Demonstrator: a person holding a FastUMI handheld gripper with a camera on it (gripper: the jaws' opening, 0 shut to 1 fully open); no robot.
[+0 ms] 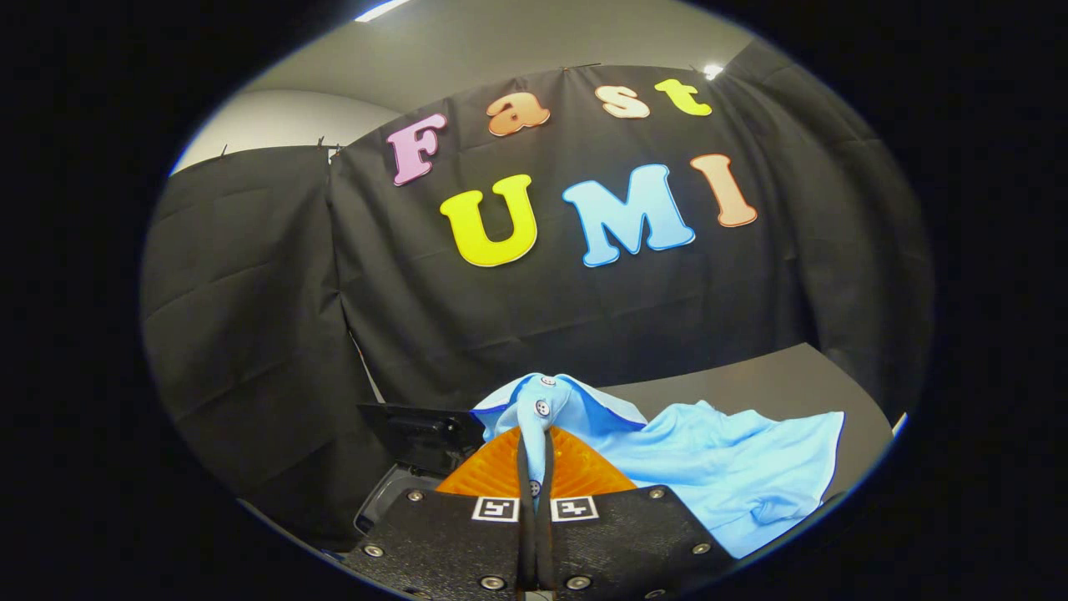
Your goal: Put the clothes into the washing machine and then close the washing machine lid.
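Our gripper (535, 467) is pinched closed on the blue shirt's (709, 459) buttoned placket; the rest trails right over the table (776, 384). Beyond, left, the washer (417, 438) waits. The trailing cloth may snag or slip free.

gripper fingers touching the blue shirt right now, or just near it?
Touching. The gripper view shows the gripper closed on the blue shirt: its buttoned strip is pinched between the two fingers, with no gap.
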